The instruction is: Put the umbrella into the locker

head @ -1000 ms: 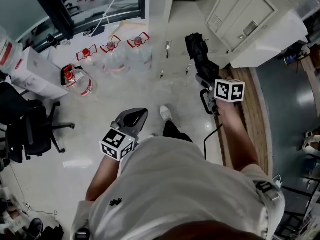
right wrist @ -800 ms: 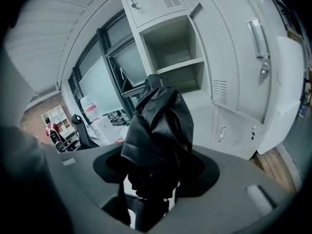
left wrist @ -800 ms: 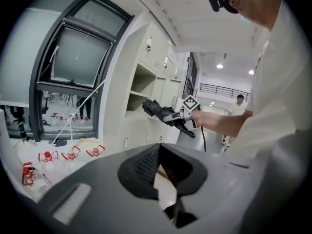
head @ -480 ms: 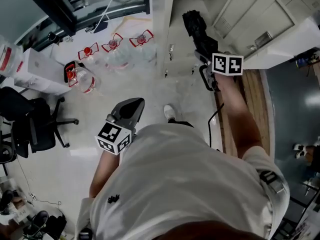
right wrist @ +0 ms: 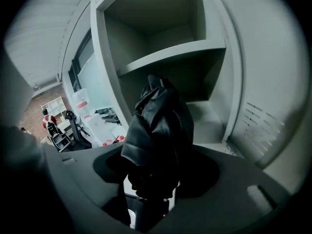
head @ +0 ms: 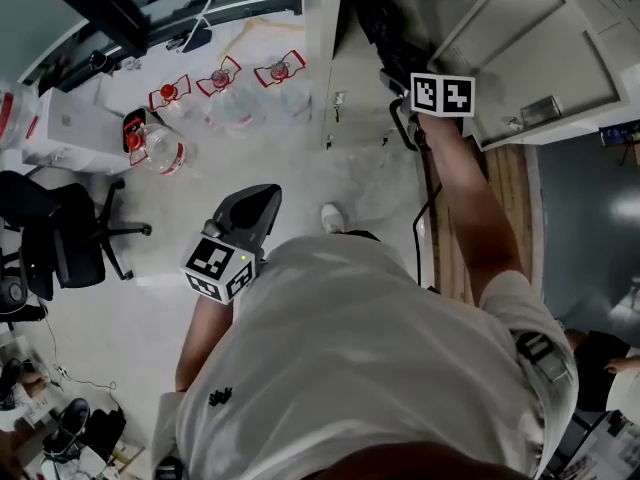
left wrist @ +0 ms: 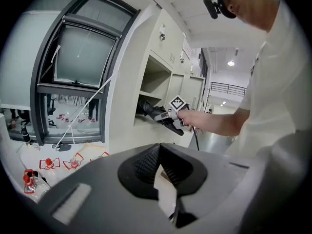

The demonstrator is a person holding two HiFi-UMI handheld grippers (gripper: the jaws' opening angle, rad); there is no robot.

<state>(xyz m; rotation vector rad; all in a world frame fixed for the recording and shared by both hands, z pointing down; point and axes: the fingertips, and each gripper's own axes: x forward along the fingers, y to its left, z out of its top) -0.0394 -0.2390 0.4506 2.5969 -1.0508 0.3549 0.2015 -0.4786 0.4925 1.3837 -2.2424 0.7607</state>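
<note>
holds a folded black umbrella [right wrist: 157,126] in the right gripper [right wrist: 155,182], jaws clamped on its bundled lower part. points its long axis straight ahead along the jaws, tip toward the open locker [right wrist: 233,77], at the compartment under the pale shelf [right wrist: 170,57] in the centre of the frame. in the left gripper view, shows the umbrella's front end inside that opening at mid frame and its rear end outside at the gripper. in the head view, places it at top centre, dark against the pale cabinet. probably needs only a straight push forward, then a release on the compartment floor, all with the right gripper, the one at the locker. carries the left gripper [head: 255,208] low at centre left of the head view, well apart, jaw tips together on nothing. reads as soft, creased, matte fabric in a lumpy roll, against smooth painted flat panels with louvred vents [right wrist: 258,118] at right.
</note>
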